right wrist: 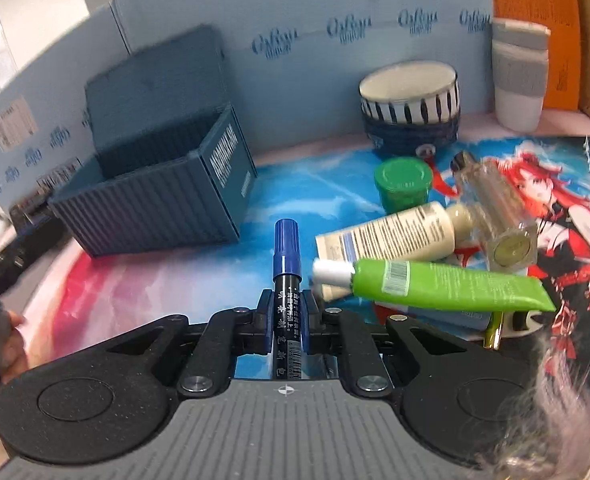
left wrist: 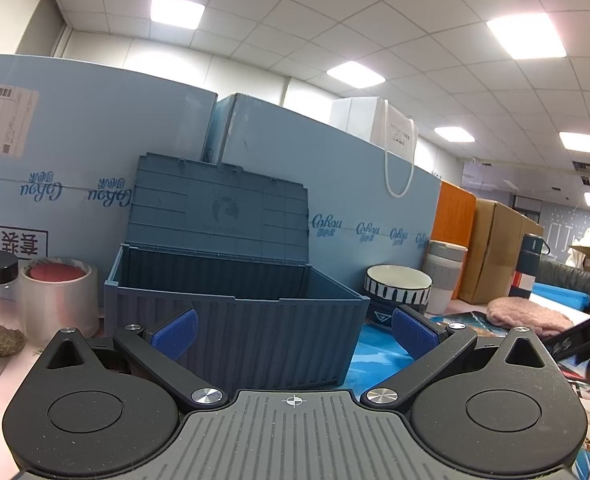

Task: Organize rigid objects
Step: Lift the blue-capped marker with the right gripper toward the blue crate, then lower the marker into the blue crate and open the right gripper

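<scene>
- The marker [right wrist: 287, 276] lay lengthwise along the right gripper [right wrist: 287, 312], blue cap pointing ahead toward the mat [right wrist: 295, 184] and bin [right wrist: 155, 200].
- The right jaws were pressed tight on the marker's black barrel.
- That gripper tilted downward over the mat.
- The left gripper [left wrist: 293, 334], jaws spread wide and holding nothing, faced the open bin [left wrist: 239, 320] almost level.

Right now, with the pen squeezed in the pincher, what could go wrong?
1. The right gripper pinches the marker low on its barrel, so the long capped end could tip or slip out.
2. The green tube lies on a loose pile beside it; a bump might send the clear bottle rolling.
3. The blue box stands open, but its upright lid could get knocked.
</scene>
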